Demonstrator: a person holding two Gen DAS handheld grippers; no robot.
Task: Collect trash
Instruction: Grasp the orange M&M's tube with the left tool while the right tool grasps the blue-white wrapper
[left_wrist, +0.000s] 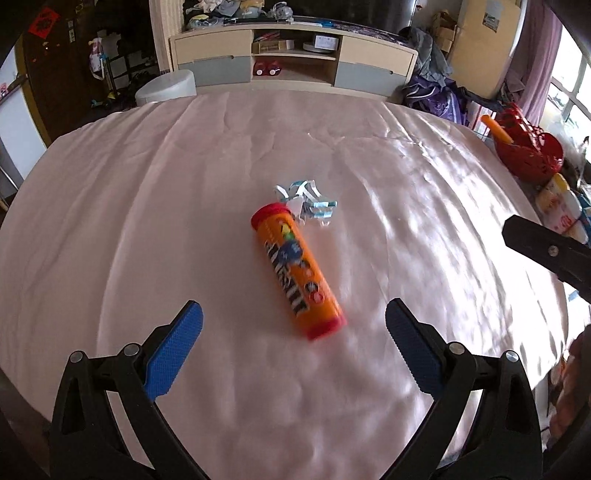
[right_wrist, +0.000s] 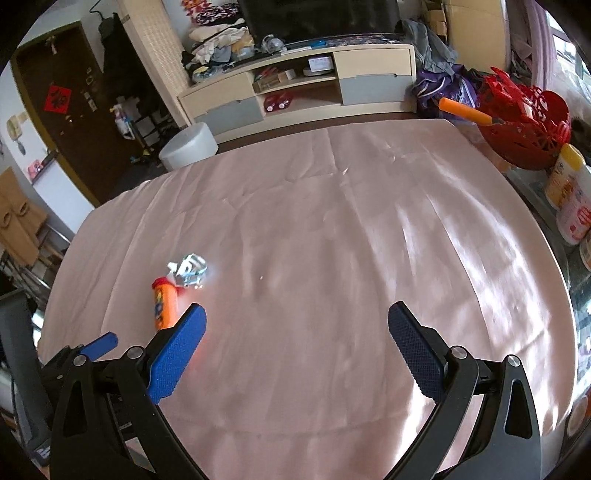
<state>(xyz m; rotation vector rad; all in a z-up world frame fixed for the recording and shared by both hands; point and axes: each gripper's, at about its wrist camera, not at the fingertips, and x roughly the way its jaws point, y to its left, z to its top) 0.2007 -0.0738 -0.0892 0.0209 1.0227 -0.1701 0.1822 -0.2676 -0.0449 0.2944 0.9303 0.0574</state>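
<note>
An orange candy tube (left_wrist: 297, 269) with red caps lies on its side on the pink tablecloth (left_wrist: 147, 221). Crumpled blue-and-white wrapper scraps (left_wrist: 306, 201) lie touching its far end. My left gripper (left_wrist: 293, 317) is open and empty, its blue pads on either side of the tube's near end, just short of it. In the right wrist view the tube (right_wrist: 164, 302) and the scraps (right_wrist: 190, 271) lie at the left. My right gripper (right_wrist: 297, 321) is open and empty over bare cloth, to the right of them.
A red basket (right_wrist: 524, 125) with an orange-handled tool (right_wrist: 465, 110) stands at the table's far right edge, beside white and yellow canisters (right_wrist: 570, 195). A TV cabinet (right_wrist: 295, 88) and a white stool (right_wrist: 188, 146) stand beyond the table.
</note>
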